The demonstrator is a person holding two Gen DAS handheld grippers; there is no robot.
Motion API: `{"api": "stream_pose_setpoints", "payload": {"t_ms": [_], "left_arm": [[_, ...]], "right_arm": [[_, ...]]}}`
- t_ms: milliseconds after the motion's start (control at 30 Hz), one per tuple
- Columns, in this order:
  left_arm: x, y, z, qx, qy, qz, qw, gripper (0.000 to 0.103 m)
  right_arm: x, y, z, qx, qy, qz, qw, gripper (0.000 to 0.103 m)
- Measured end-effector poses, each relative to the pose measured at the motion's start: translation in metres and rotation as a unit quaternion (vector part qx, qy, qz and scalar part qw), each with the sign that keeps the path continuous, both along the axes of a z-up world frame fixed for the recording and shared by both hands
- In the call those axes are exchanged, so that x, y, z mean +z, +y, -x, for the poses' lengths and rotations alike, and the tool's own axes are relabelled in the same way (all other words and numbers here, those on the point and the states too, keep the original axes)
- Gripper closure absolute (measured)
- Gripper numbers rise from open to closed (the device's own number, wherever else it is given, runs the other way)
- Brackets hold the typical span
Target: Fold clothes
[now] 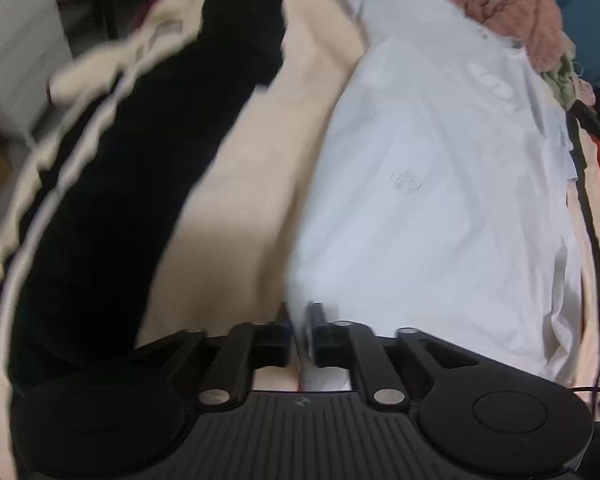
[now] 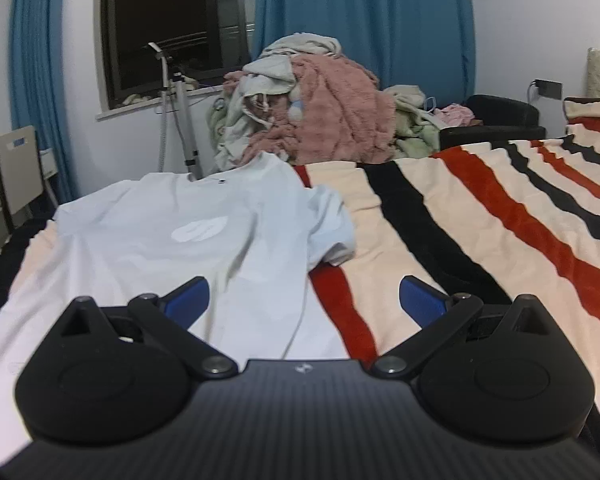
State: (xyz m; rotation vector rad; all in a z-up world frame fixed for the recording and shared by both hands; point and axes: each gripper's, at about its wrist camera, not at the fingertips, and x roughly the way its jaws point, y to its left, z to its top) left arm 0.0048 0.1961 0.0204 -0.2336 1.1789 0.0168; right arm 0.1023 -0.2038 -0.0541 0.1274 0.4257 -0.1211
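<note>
Your left claw [image 1: 300, 332] pinches the white shirt's [image 2: 188, 236] hem; your right claw [image 2: 304, 300] hangs spread and empty above it. Shirt lies flat on the striped bed [image 2: 480, 216]. First fold looks underway; next, carry the hem across evenly.

The striped fleece blanket [image 2: 480, 216] lies bare right of the white cotton T-shirt [image 2: 188, 232]; a heaped pink-and-green laundry pile [image 2: 320, 120] blocks its far edge.

Blue curtains [image 2: 364, 20], dark window [image 2: 172, 20], seemingly night.
</note>
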Motion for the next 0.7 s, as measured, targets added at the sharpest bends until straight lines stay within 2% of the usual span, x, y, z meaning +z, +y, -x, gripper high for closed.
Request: {"api": "stream_pose_setpoints", "payload": {"t_ms": [100,133,200,267,400,467,533,633,700], "left_arm": [[0.028,-0.021,0.009,-0.021,-0.053,-0.034,0.9978,0.039],[0.037,-0.028,0.01,-0.026,-0.073,-0.043,0.9961,0.037],[0.056,-0.049,0.006,-0.03,-0.116,-0.053,0.9913,0.024],[0.072,-0.067,0.001,-0.033,-0.159,-0.053,0.9853,0.019],[0.091,-0.103,-0.032,-0.035,-0.215,-0.02,0.9759,0.017],[0.092,-0.121,-0.052,-0.043,-0.237,-0.008,0.9704,0.015],[0.078,-0.126,-0.071,-0.041,-0.252,0.001,0.9668,0.015],[0.061,-0.129,-0.076,-0.047,-0.245,0.01,0.9683,0.015],[0.041,-0.113,-0.082,-0.047,-0.248,0.014,0.9677,0.015]], "right_arm": [[0.003,0.0,0.002,0.011,-0.007,-0.013,1.0,0.0],[0.004,-0.001,0.002,0.015,-0.01,-0.019,1.0,0.0],[0.006,0.0,0.003,0.025,-0.016,-0.031,0.999,0.0],[0.009,0.001,0.005,0.037,-0.024,-0.037,0.998,0.0],[0.012,0.003,0.006,0.064,-0.035,-0.049,0.996,0.001],[0.011,0.004,0.007,0.074,-0.038,-0.05,0.995,0.002],[0.009,0.006,0.007,0.085,-0.033,-0.045,0.995,0.002],[0.003,0.011,-0.006,0.102,-0.023,-0.031,0.994,0.002],[-0.001,0.017,-0.025,0.119,-0.014,-0.016,0.993,0.002]]}}
